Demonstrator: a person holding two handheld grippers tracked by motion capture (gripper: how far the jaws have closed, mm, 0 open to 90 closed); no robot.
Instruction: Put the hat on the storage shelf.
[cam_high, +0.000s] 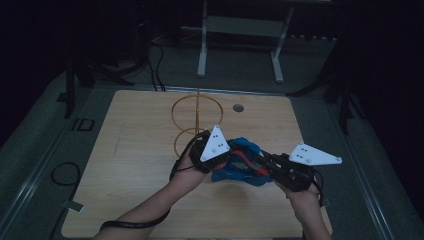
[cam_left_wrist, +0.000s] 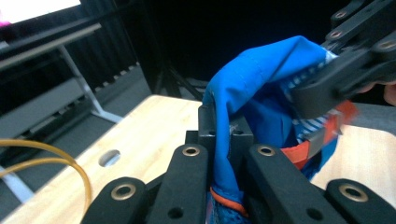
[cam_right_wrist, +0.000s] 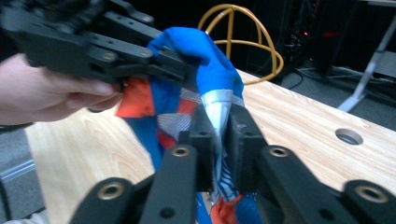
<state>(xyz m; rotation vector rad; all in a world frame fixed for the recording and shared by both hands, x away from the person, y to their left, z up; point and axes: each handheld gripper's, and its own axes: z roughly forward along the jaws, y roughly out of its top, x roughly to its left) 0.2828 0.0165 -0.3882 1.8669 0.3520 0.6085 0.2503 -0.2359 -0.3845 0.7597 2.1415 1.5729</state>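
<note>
Cloth (cam_high: 240, 162) between left gripper (cam_high: 220, 155) and right gripper (cam_high: 267, 165); wire stand (cam_high: 196, 120) behind, on table (cam_high: 130, 150).

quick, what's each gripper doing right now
left gripper: closed on the blue cloth
right gripper: closed on the same blue cloth

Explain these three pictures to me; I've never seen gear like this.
No robot here: a person holds a black two-jaw tool in each hand. The high view looks down on a wooden table. The other two pictures come from cameras riding on each tool, looking along its jaws. The left hand-held gripper and the right hand-held gripper are both shut on one blue cloth item with orange trim, lifted between them; what it is exactly is hard to tell. A yellow wire stand with hoops is on the table behind. The table also has a round hole.
</note>
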